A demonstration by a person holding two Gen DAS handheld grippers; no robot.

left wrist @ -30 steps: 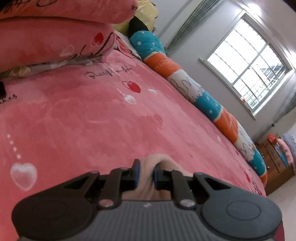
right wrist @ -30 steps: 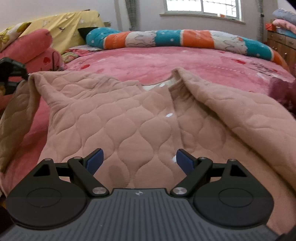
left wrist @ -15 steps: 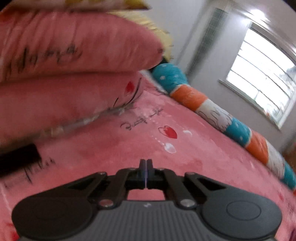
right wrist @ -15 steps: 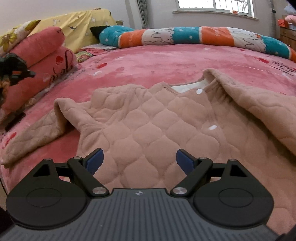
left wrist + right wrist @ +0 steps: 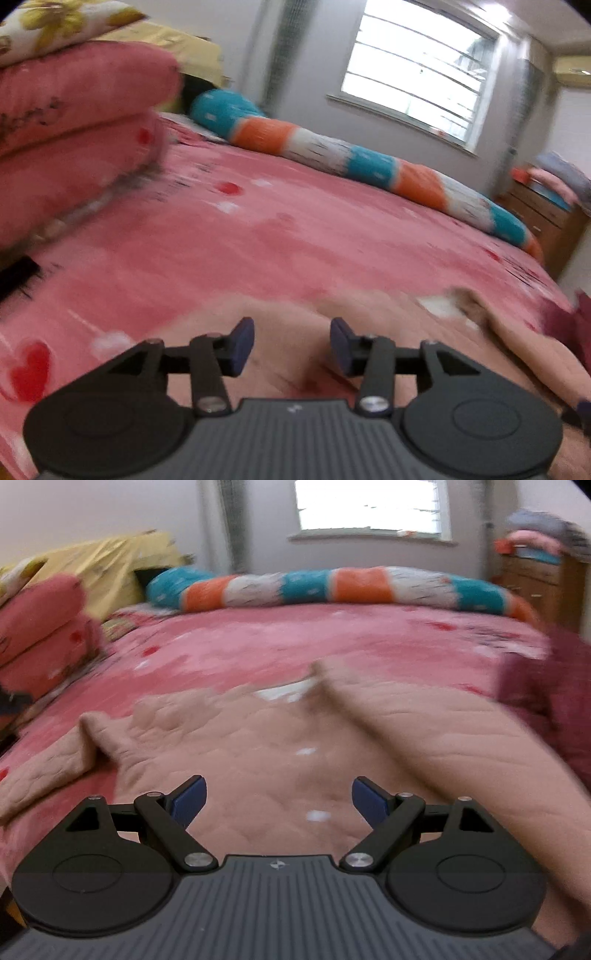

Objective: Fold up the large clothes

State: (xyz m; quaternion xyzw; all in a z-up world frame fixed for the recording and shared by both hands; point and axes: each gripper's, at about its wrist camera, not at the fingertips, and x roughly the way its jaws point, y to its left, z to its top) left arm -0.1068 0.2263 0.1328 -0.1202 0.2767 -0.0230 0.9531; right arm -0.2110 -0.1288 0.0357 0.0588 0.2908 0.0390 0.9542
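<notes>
Pink bedspread bears a rumpled quilted beige jacket; both grippers empty, left gripper opening, right gripper wide.

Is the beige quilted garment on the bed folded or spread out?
Mostly spread: the beige quilted garment lies open and flat across the pink bed, collar showing, with only one side flap turned over. No neat fold yet.
</notes>
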